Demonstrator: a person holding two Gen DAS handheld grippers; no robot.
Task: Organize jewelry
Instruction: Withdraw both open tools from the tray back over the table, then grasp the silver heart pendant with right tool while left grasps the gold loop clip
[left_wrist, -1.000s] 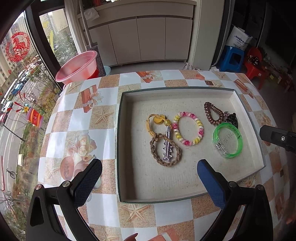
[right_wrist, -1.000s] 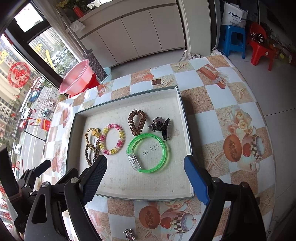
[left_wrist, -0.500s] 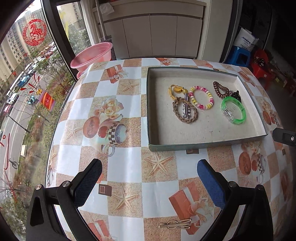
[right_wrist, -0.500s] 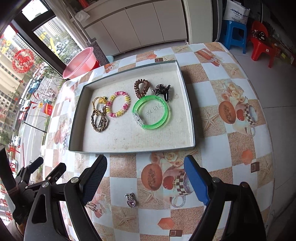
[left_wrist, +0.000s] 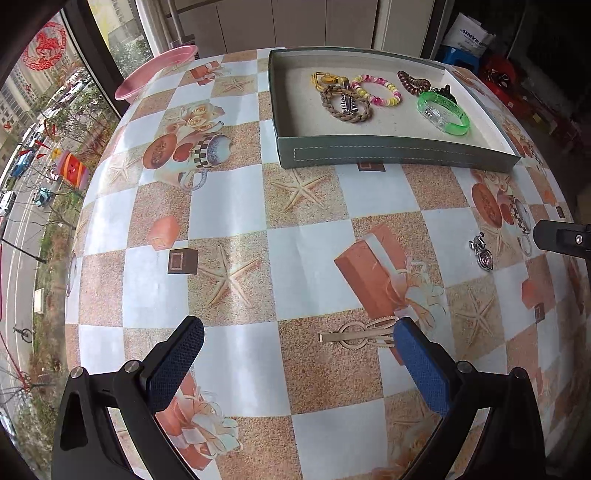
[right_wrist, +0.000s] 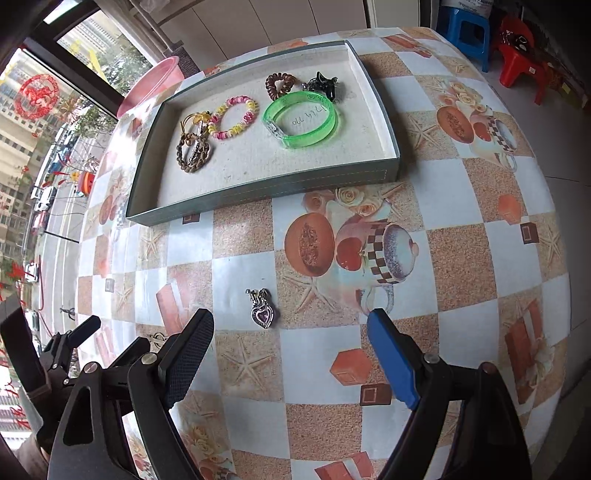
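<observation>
Left wrist view: your left tongs (left_wrist: 297, 356) gape wide and empty, and a flat gold hair clip (left_wrist: 356, 335) with looped cut-outs lies on the tablecloth (left_wrist: 229, 206), touching the blue pad. Your right tongs (right_wrist: 290, 343) also stand apart, holding nothing; a silver pendant (right_wrist: 263, 310) with a purple heart stone lies just ahead, between the pads.

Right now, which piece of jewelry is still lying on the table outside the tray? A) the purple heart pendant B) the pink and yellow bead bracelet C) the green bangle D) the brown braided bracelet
A: the purple heart pendant lies on the tablecloth in front of the tray, which holds the other three.
</observation>
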